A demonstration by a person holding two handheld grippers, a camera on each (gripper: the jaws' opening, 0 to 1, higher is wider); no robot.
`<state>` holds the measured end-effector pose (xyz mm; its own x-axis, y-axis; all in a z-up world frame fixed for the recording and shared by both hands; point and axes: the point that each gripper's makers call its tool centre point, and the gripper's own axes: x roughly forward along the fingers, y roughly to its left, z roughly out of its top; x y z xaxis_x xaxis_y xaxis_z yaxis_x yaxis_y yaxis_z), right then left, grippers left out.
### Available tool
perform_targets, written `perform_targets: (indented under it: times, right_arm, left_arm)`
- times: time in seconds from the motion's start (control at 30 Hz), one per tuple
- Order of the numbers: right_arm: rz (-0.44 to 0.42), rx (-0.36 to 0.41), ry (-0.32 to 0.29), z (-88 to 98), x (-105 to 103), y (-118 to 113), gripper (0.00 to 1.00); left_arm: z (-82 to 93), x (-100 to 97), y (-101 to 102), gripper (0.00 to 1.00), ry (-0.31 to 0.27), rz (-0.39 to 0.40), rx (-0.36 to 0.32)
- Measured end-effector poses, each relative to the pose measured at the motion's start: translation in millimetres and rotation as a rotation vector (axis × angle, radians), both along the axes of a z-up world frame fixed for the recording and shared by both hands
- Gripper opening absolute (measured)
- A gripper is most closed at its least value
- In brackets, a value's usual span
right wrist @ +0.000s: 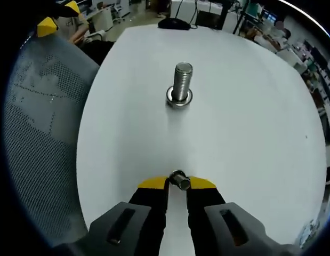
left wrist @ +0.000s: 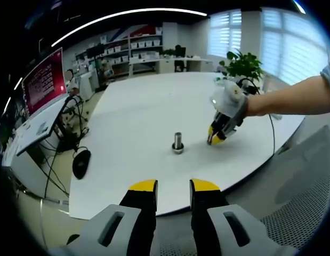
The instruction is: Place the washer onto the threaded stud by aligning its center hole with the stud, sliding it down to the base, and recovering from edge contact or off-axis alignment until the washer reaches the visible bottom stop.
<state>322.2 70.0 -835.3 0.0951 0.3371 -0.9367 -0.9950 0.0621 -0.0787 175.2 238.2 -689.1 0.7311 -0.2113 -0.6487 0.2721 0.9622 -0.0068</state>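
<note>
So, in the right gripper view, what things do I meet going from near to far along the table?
Right hand-held gripper pinching the small metal washer → upright silver threaded stud on its round base → black computer mouse at the white table's far edge.

Bright, even daylight from the blinds (left wrist: 271, 37), soft shadows, fisheye bending at edges.

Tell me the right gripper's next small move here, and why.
Probably lift and carry the washer toward the stud. The right gripper pinches it at the fingertips, low over the table, and the stud stands apart ahead.
</note>
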Motion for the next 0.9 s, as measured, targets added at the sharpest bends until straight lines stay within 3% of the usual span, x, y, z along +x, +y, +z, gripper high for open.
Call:
perform_targets:
  times: [0.13, 0.37, 0.6, 0.9]
  right_arm:
    - [-0.04, 0.026, 0.011, 6.9, 2, -6, 0.24]
    - [-0.139, 0.079, 0.019, 14.7, 12, -33, 0.24]
    - [-0.26, 0.125, 0.057, 7.6, 23, -59, 0.25]
    - [-0.3, 0.127, 0.077, -2.8, 25, -68, 0.23]
  left_arm:
    - [-0.4, 0.2, 0, 0.22, 0.002, 0.0, 0.001]
    - [-0.4, 0.5, 0, 0.22, 0.003, -0.002, 0.002]
    - [-0.6, 0.2, -1, 0.21, 0.004, -0.007, 0.003]
    - [-0.6, 0.3, 0, 0.2, 0.004, -0.008, 0.004]
